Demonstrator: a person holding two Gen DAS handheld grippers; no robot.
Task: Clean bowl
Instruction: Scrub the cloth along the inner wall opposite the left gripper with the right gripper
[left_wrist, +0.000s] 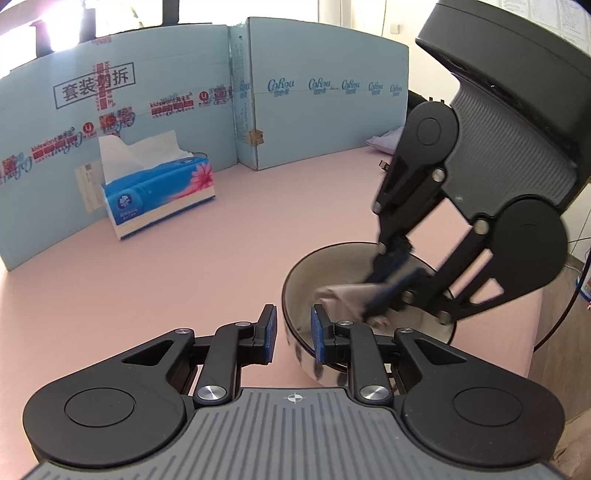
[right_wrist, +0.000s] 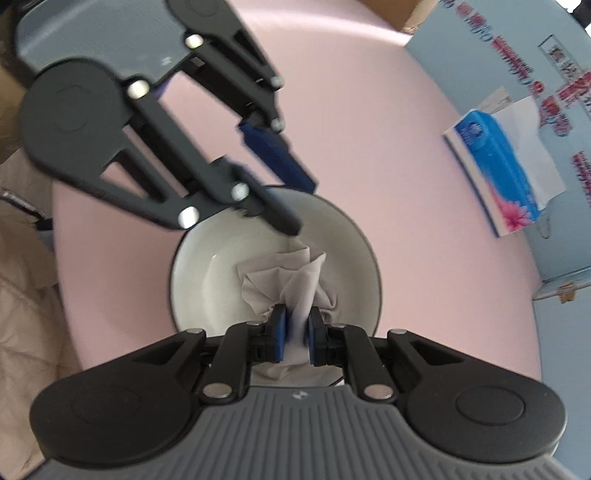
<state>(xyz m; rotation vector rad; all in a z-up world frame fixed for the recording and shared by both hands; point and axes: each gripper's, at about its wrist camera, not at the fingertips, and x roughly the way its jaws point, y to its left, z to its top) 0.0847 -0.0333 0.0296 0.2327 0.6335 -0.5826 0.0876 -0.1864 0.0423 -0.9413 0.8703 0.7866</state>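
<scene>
While the right gripper (right_wrist: 295, 332) pinches a crumpled tissue (right_wrist: 291, 280) inside it, the bowl (right_wrist: 192, 273) sits on the pink bench (right_wrist: 406, 147).

Astride the bowl's near rim, the left gripper (left_wrist: 293, 334) stands partly open, one finger outside, one inside, not clamped. Farther back, a tissue box (left_wrist: 159, 192) stands before a blue cardboard wall (left_wrist: 325, 110).

Pink table (left_wrist: 184, 266): bowl (left_wrist: 295, 280), tissue box (left_wrist: 159, 195), blue cardboard panels (left_wrist: 325, 92) standing.
</scene>
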